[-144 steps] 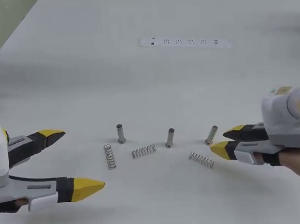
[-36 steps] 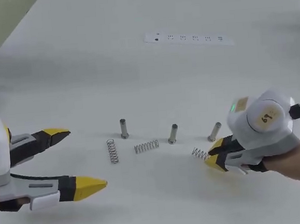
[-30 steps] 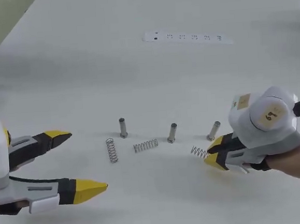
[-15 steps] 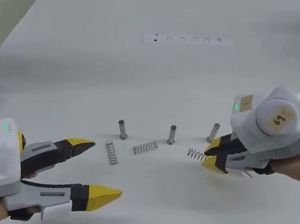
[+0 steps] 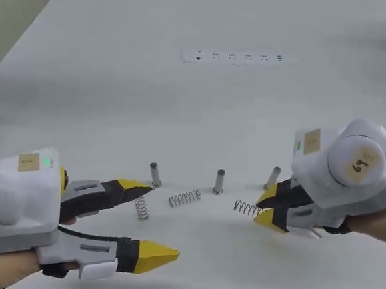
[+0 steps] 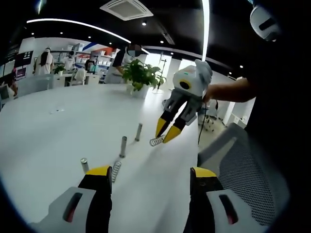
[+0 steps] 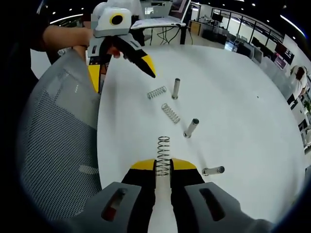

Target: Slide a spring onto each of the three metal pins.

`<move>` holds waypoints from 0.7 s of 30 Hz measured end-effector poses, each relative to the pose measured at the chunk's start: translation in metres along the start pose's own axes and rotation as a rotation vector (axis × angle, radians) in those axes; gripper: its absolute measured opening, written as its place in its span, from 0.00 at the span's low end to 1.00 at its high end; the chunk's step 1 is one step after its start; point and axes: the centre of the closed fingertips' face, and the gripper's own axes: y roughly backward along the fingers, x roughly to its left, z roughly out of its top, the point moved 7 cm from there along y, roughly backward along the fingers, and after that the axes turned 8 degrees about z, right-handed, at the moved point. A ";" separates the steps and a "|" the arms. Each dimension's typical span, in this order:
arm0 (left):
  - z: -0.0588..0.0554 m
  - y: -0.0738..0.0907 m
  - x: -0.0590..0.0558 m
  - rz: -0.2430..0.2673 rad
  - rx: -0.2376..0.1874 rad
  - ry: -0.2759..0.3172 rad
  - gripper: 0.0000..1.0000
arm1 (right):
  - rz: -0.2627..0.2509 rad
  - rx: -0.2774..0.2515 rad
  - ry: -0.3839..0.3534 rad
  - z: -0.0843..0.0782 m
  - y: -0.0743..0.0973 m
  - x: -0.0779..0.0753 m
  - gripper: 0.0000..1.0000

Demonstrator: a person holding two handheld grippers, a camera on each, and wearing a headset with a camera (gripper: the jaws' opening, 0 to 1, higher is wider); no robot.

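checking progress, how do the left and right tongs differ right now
The left yellow-tipped tongs are spread wide open and hold nothing; the right yellow-tipped tongs are shut on a coiled metal spring. The left tongs sit near the leftmost grey metal pin, the right tongs near the rightmost pin. Both point inward toward the row of pins.

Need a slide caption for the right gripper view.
Right gripper shut on one spring; open left gripper opposite, across the white table.
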 end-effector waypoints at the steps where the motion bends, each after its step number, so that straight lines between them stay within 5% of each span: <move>1: 0.001 -0.003 0.000 -0.008 0.001 -0.009 0.59 | 0.001 -0.001 0.008 0.001 0.001 0.001 0.08; 21: 0.006 -0.037 -0.004 -0.118 -0.040 -0.135 0.43 | 0.025 -0.004 0.108 0.016 0.003 0.008 0.08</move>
